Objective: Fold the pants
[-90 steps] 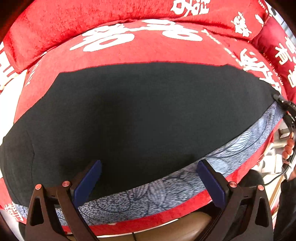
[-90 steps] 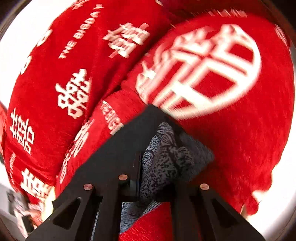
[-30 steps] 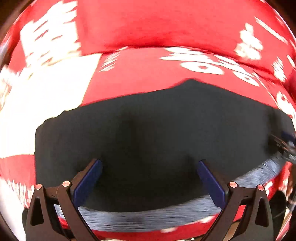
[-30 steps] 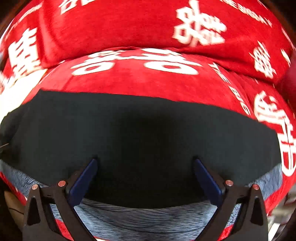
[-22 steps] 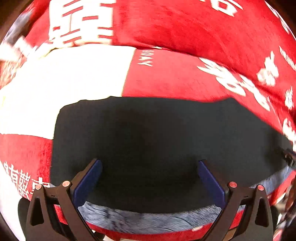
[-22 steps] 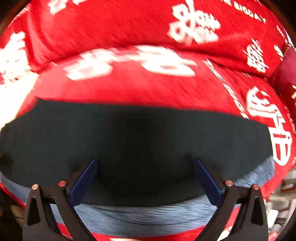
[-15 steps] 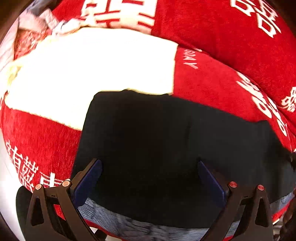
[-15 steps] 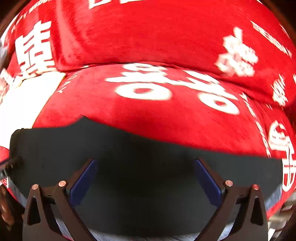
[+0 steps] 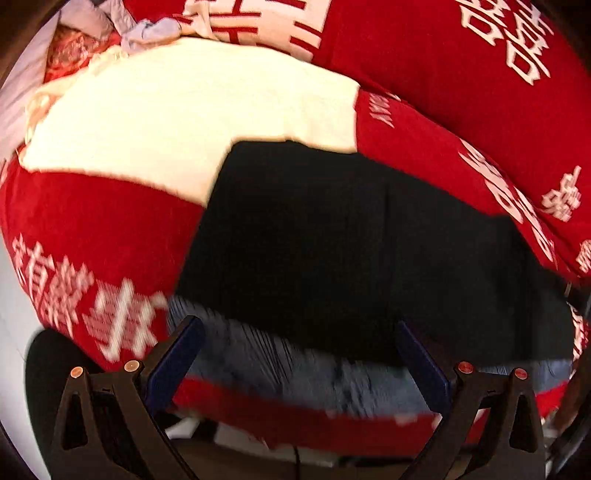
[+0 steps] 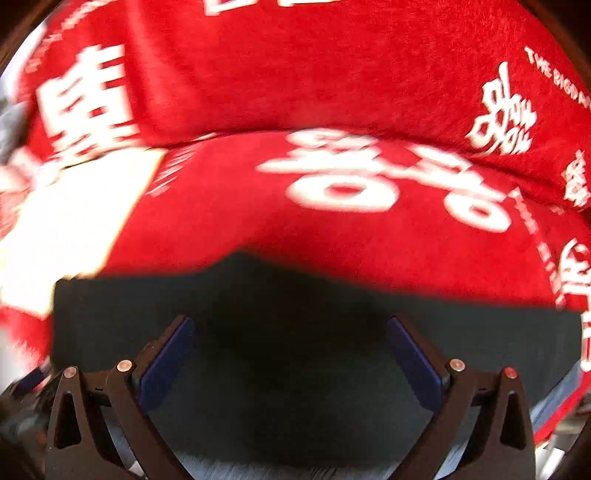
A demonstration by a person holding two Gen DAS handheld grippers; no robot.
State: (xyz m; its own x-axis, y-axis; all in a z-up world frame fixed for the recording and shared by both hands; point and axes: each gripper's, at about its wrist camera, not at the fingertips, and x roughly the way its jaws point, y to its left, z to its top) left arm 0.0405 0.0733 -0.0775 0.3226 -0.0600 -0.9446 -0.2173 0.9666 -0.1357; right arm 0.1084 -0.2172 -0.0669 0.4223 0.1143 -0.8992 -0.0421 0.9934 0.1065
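Lying flat on the red blanket (image 9: 92,229), the black pants (image 9: 351,251) form a broad dark rectangle, their near edge showing a strip of blue-grey patterned fabric (image 9: 295,358) along the blanket's front edge. A white panel (image 9: 192,110) of the blanket meets the pants' far-left corner. Beyond that panel, crumpled pale cloth (image 9: 147,29) lies at the blanket's far-left end. Behind the pants rises a red cushion (image 10: 314,66) printed with white characters. The left gripper (image 9: 295,347) hovers over the near edge of the pants, jaws spread wide, holding nothing. The right gripper (image 10: 288,350) hangs over the middle of the pants (image 10: 295,332), jaws likewise apart and empty. Motion blur hides finer fabric detail.
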